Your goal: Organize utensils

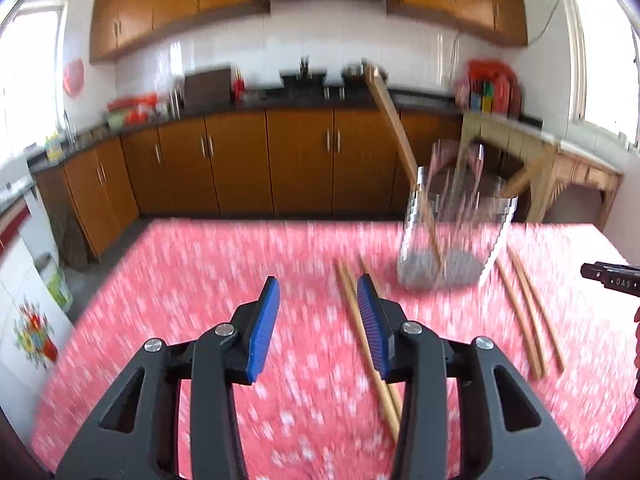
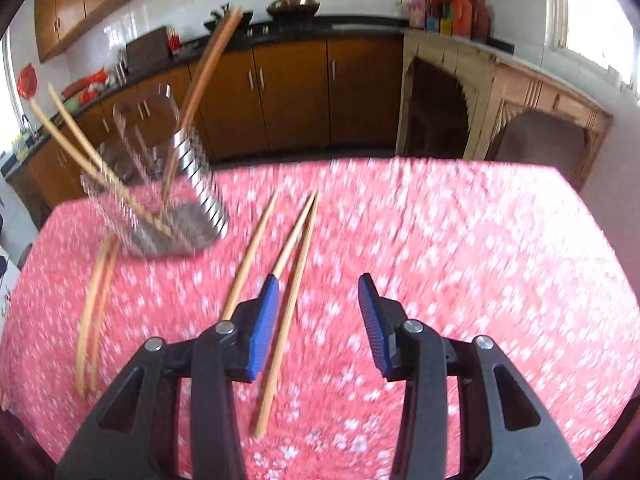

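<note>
A slotted metal utensil holder (image 1: pixel 452 236) stands on the red floral tablecloth (image 1: pixel 200 320), with wooden chopsticks (image 1: pixel 394 128) leaning in it. In the right wrist view the holder (image 2: pixel 168 200) is at the far left with several chopsticks (image 2: pixel 208 72) inside. Loose chopsticks lie on the cloth: one pair (image 1: pixel 360 328) just right of my open, empty left gripper (image 1: pixel 318 292), another pair (image 1: pixel 528 312) further right. My right gripper (image 2: pixel 318 292) is open and empty above the cloth, with loose chopsticks (image 2: pixel 288 300) beside its left finger and a pair (image 2: pixel 94 312) at the left.
Brown kitchen cabinets (image 1: pixel 240 160) and a dark counter run along the back wall. A wooden side table (image 2: pixel 500 112) stands at the right. The table's far edge (image 2: pixel 400 162) is near. The right gripper's tip (image 1: pixel 608 276) shows at the right edge of the left wrist view.
</note>
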